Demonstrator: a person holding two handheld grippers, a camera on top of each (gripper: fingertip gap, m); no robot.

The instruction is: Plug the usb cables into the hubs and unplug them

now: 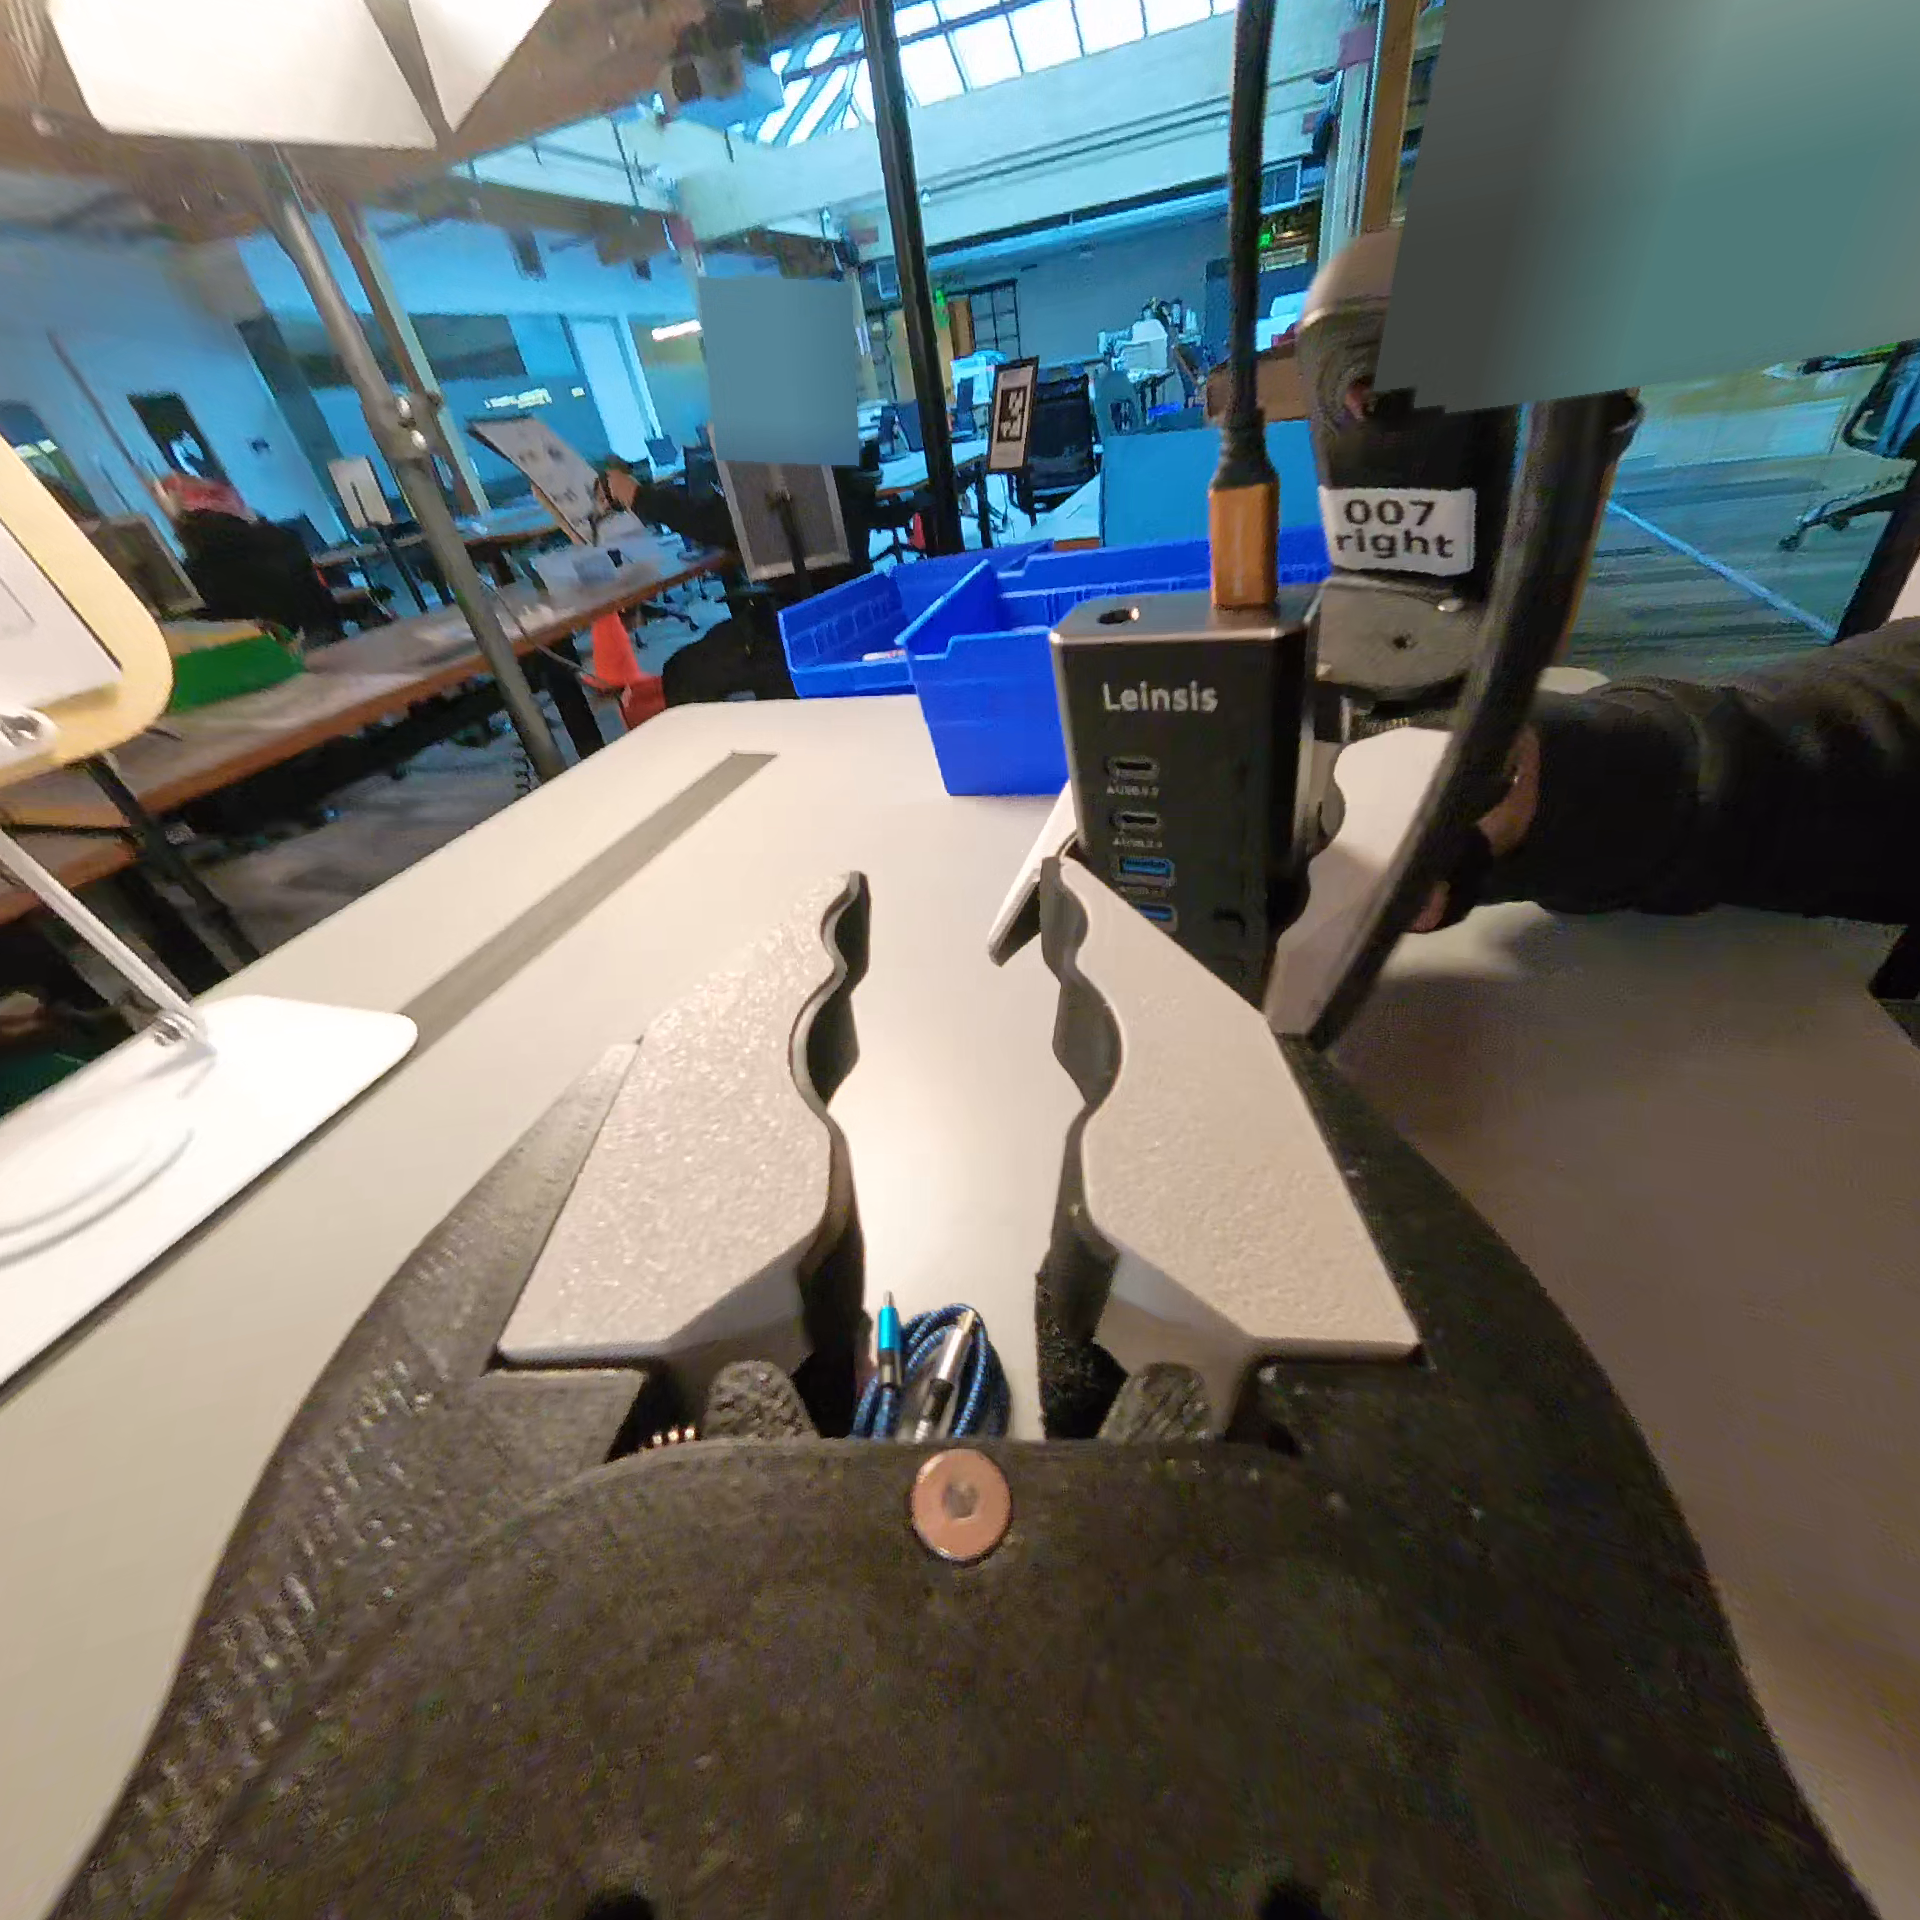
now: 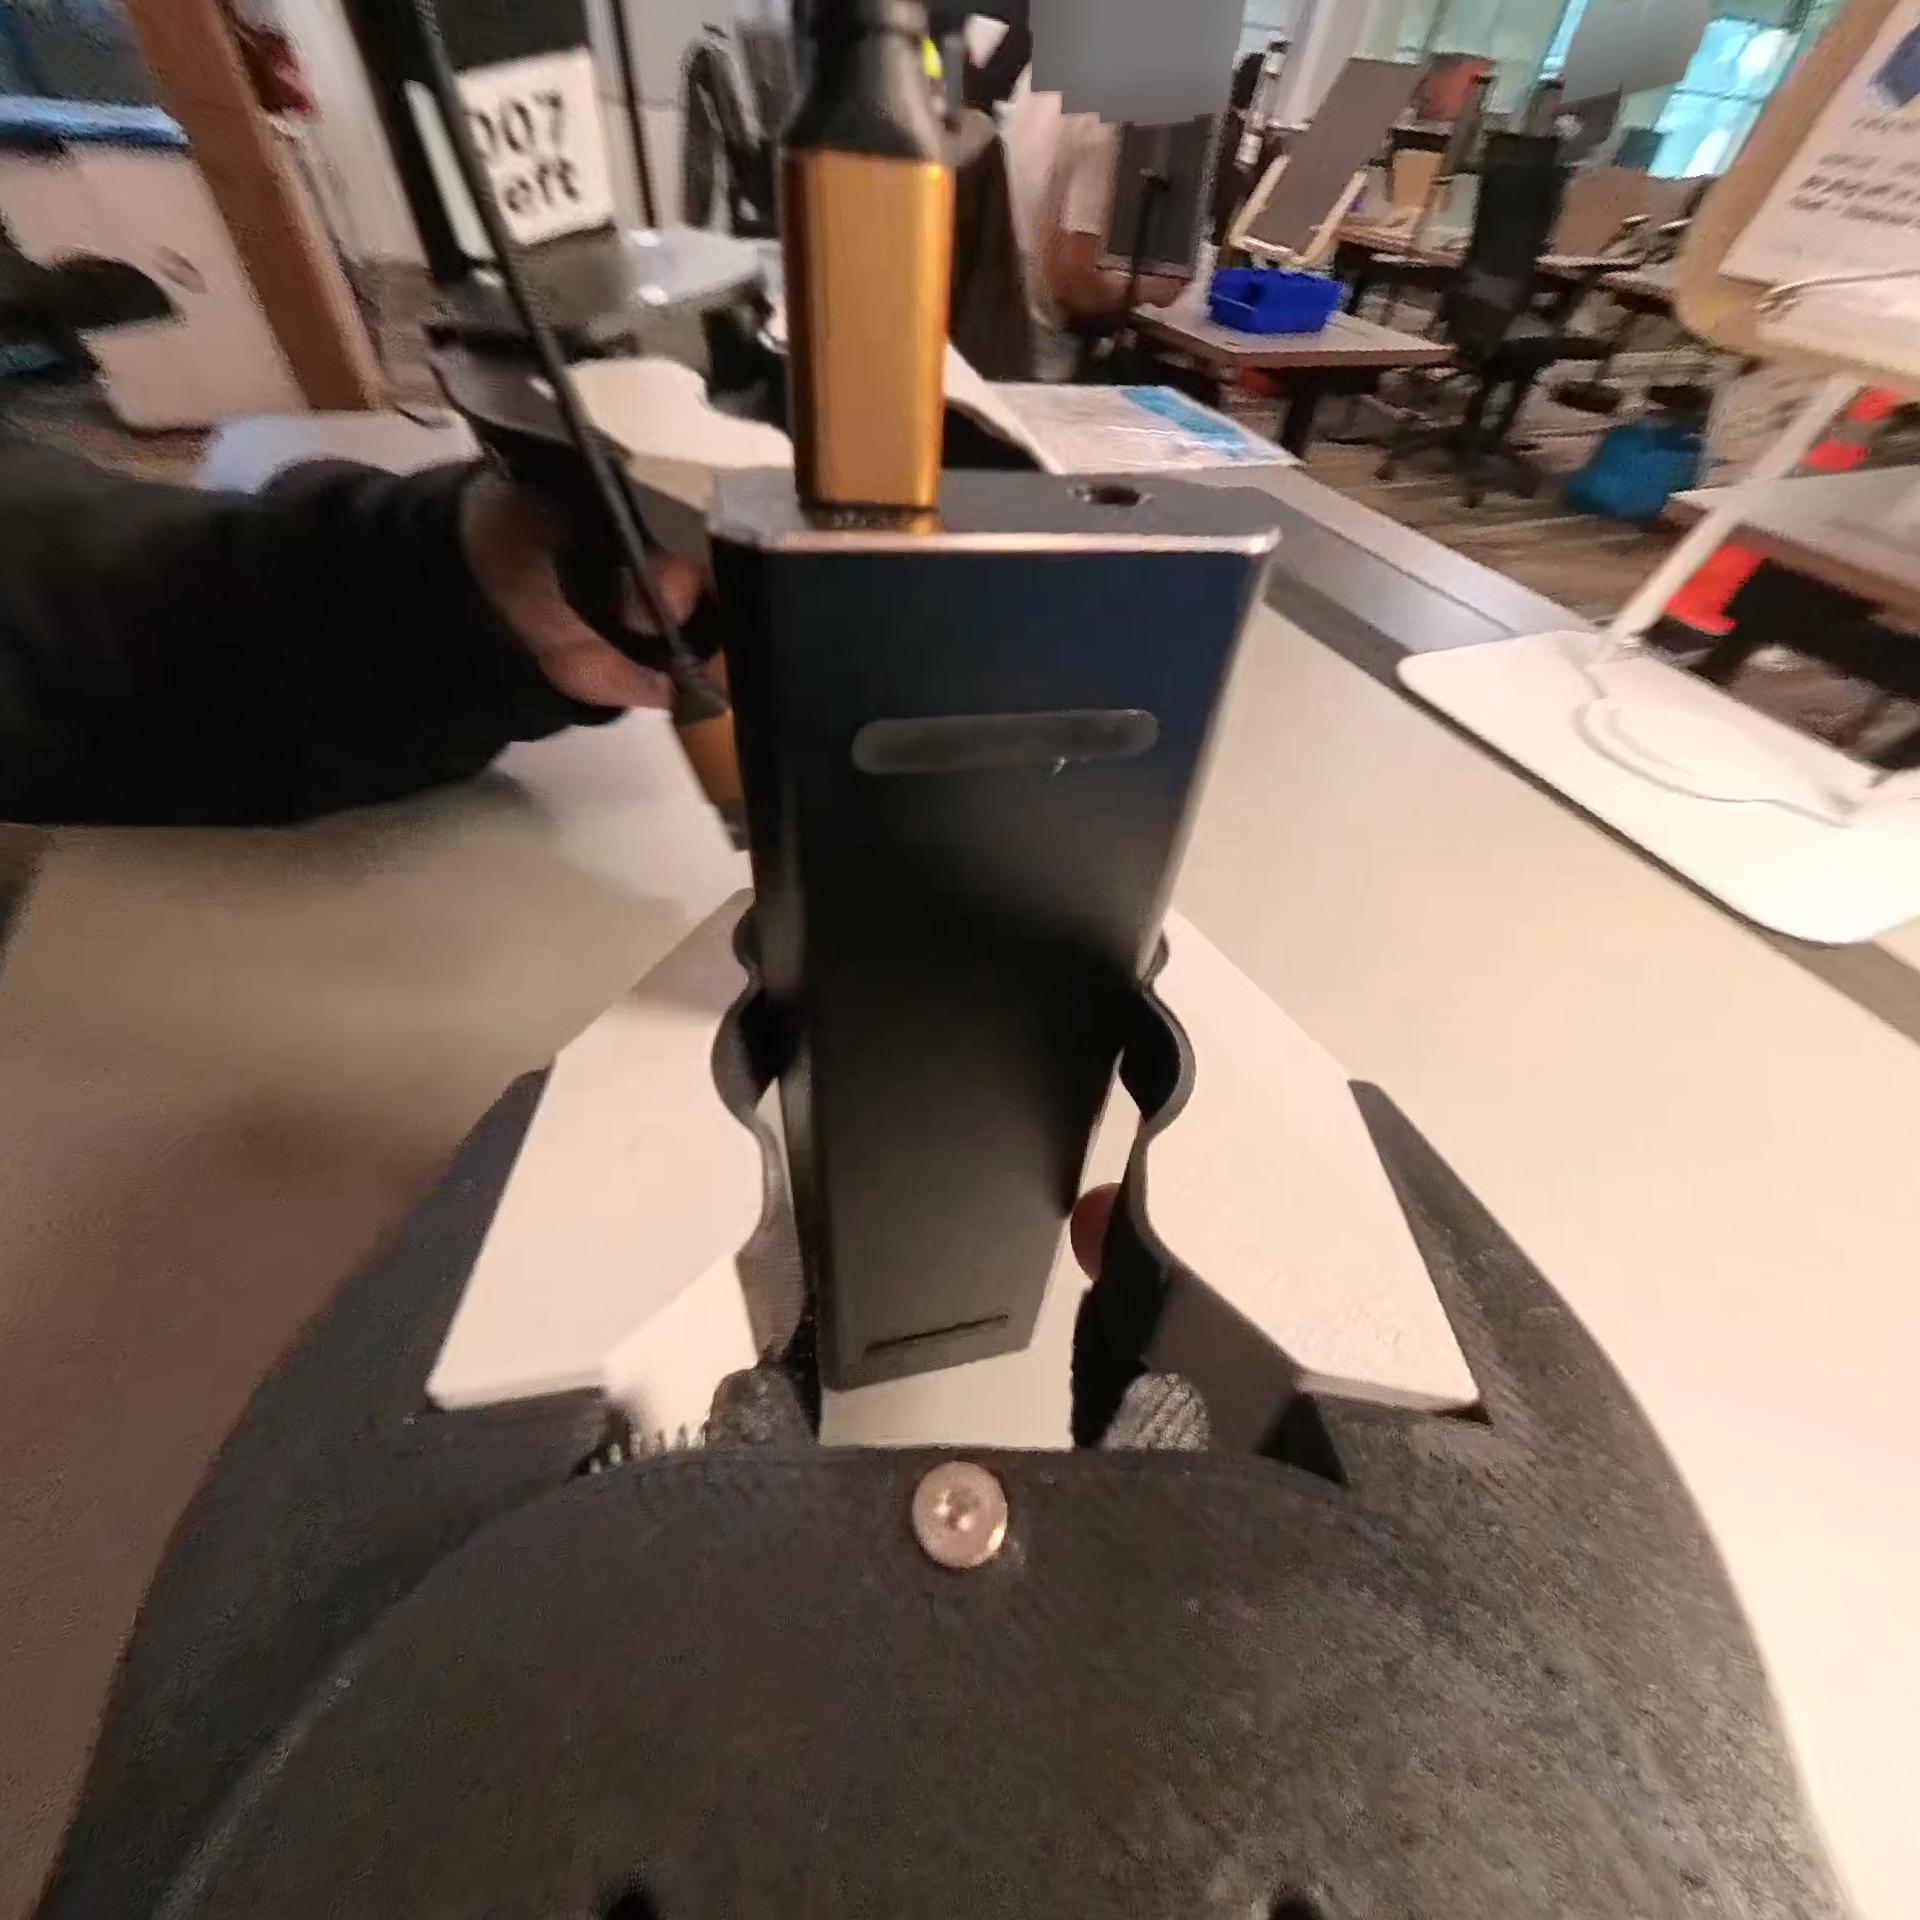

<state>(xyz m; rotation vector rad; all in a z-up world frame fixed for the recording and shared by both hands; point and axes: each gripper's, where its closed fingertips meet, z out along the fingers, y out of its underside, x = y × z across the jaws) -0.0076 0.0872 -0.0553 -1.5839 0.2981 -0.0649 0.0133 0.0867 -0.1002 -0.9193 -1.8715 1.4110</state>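
The black hub [image 2: 966,935] stands upright above the table, an orange-shelled plug [image 2: 868,322] seated in its top, black cable [image 1: 1247,208] rising.

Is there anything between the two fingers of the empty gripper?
Only bare grey table between the left gripper fingers, left wrist view. A blue braided cable coil peeks near their base.

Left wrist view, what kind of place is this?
Probably an open-plan workshop or lab office: rows of long desks with office chairs behind the white table, blue parts bins, and skylights overhead.
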